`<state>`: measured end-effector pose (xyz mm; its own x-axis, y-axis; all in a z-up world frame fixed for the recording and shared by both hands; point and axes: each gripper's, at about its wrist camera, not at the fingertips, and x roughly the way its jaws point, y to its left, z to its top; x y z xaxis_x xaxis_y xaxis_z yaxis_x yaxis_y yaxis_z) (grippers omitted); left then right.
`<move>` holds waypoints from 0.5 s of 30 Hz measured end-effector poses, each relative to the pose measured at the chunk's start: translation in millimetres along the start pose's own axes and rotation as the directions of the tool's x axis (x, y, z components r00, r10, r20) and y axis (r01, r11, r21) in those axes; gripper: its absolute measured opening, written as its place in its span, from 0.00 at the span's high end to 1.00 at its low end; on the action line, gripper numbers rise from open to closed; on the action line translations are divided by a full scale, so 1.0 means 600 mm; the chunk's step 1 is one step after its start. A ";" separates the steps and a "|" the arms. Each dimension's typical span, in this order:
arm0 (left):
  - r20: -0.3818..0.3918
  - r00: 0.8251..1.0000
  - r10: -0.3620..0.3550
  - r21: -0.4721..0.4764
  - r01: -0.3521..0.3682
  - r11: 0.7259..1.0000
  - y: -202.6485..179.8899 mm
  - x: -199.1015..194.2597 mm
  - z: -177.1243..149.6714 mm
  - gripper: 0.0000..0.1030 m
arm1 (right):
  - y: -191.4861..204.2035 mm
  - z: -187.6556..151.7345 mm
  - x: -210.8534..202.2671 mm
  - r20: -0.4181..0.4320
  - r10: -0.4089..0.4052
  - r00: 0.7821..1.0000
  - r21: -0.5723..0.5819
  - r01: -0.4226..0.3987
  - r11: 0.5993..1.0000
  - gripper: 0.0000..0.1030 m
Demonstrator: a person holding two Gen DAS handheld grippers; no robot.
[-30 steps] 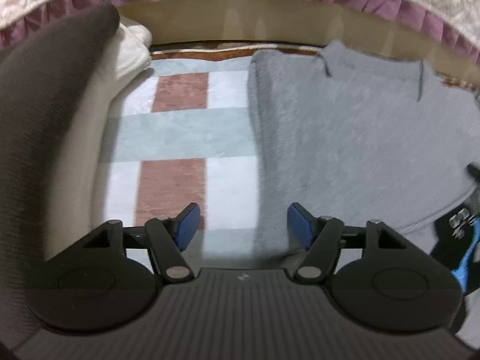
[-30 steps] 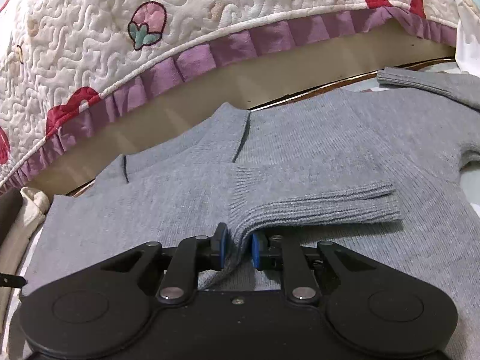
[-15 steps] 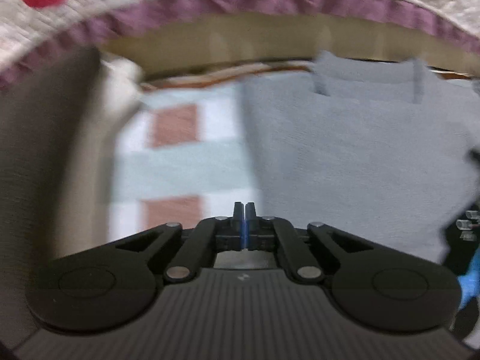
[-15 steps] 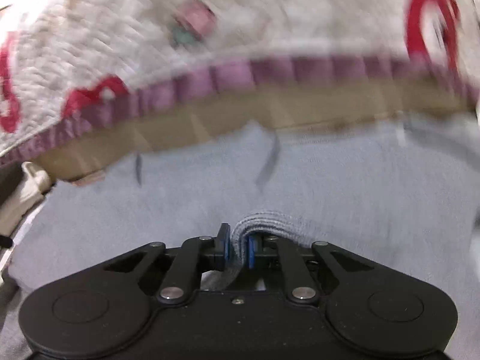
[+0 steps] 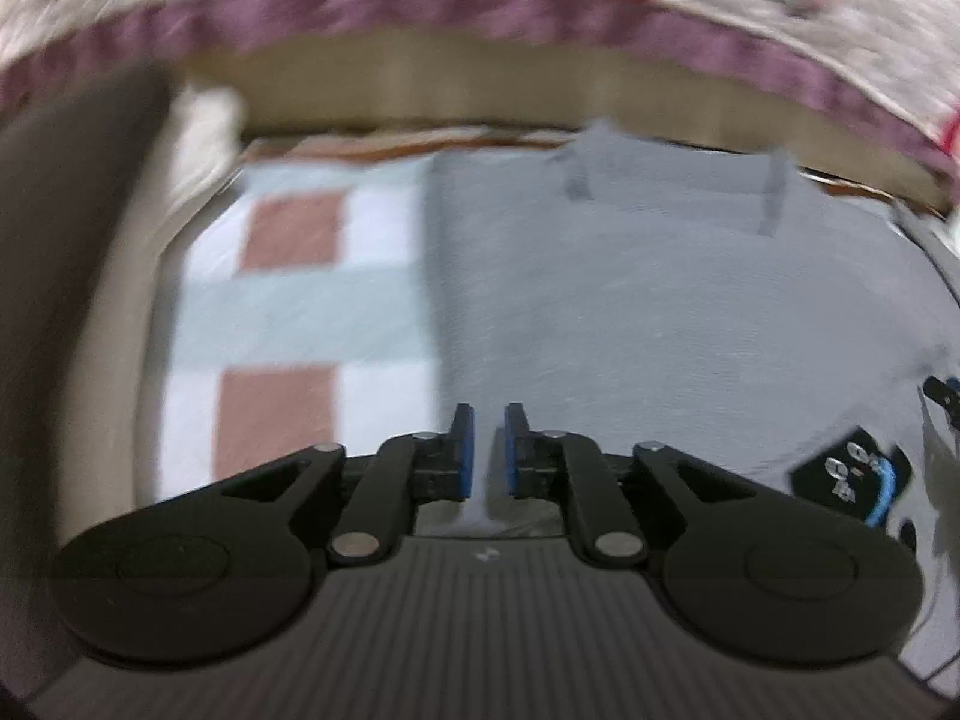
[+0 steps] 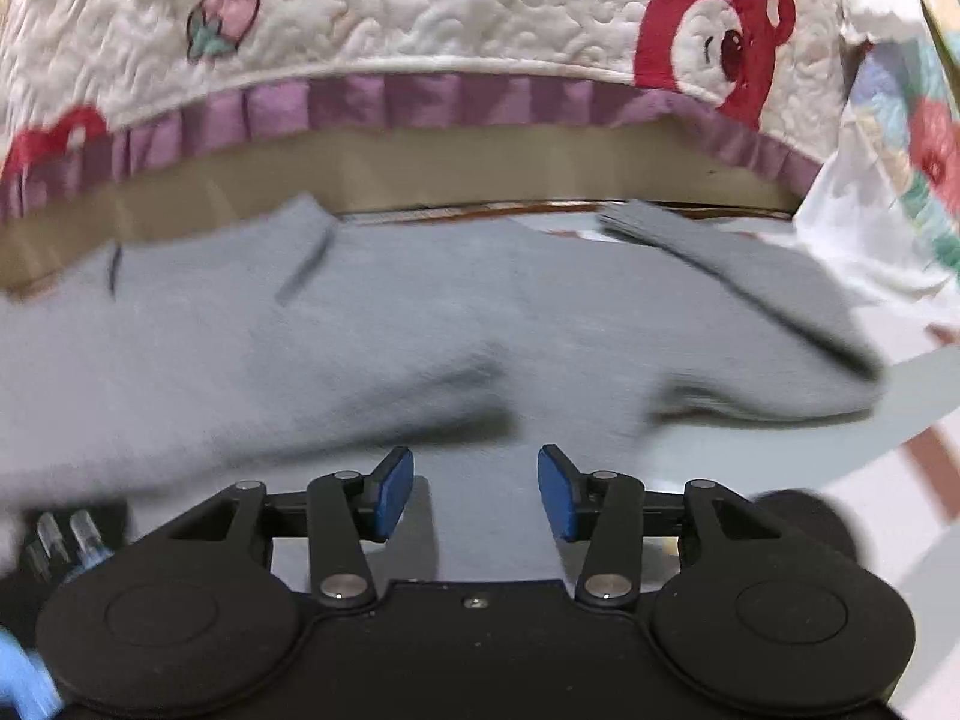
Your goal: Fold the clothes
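Right tongs dropped the sleeve, opening, empty. Left tongs barely parted, opening, gripped nothing. Grey sweater: far sleeve unfolded.

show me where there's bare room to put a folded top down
Free: the checked mat between the sweater and the dark cushion. A smaller strip right of the sleeve. The sweater fills the middle.

No readable text, label, brand or number shows in either view. The only mark is a small pale emblem, too blurred to make out, on the left gripper body.
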<state>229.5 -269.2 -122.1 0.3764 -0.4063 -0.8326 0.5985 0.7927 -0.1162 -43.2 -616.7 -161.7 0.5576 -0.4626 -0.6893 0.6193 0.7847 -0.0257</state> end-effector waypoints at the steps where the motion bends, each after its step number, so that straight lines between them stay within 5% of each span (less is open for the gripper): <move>1: 0.014 1.000 -0.020 0.036 0.019 0.999 -0.013 -0.004 0.002 0.80 | -0.016 -0.009 -0.005 -0.016 -0.011 1.000 -0.017 0.011 1.000 0.51; 3: -0.012 0.996 -0.088 -0.020 0.087 0.996 -0.014 -0.003 0.006 0.62 | -0.057 -0.015 -0.021 -0.063 -0.013 0.998 -0.027 0.011 1.000 0.49; 6: -0.057 0.981 -0.183 -0.176 0.170 0.970 0.001 0.004 0.006 0.58 | -0.109 -0.024 -0.039 -0.112 0.036 0.993 0.070 -0.029 0.997 0.37; 10: -0.074 0.990 -0.117 -0.060 0.113 0.992 -0.015 0.004 -0.011 0.58 | -0.122 -0.046 -0.039 -0.132 0.144 0.981 0.156 -0.123 0.980 0.36; 11: -0.078 0.990 -0.116 -0.041 0.113 0.993 -0.019 0.002 -0.016 0.58 | -0.114 -0.052 -0.034 -0.136 0.159 0.978 0.135 -0.140 0.981 0.53; 12: -0.081 0.989 -0.123 -0.029 0.121 0.992 -0.023 -0.001 -0.022 0.58 | -0.106 -0.057 -0.029 -0.137 0.169 0.976 0.111 -0.155 0.982 0.96; 15: -0.071 0.992 -0.105 0.057 0.109 0.992 -0.045 -0.008 -0.034 0.58 | -0.096 -0.048 -0.084 0.035 0.044 0.998 0.002 -0.044 0.999 0.95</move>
<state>196.8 -279.4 -125.9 0.2604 -0.4538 -0.8522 0.6752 0.7165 -0.1752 -122.5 -626.9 -146.3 0.6030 -0.4417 -0.6643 0.5953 0.8035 0.0062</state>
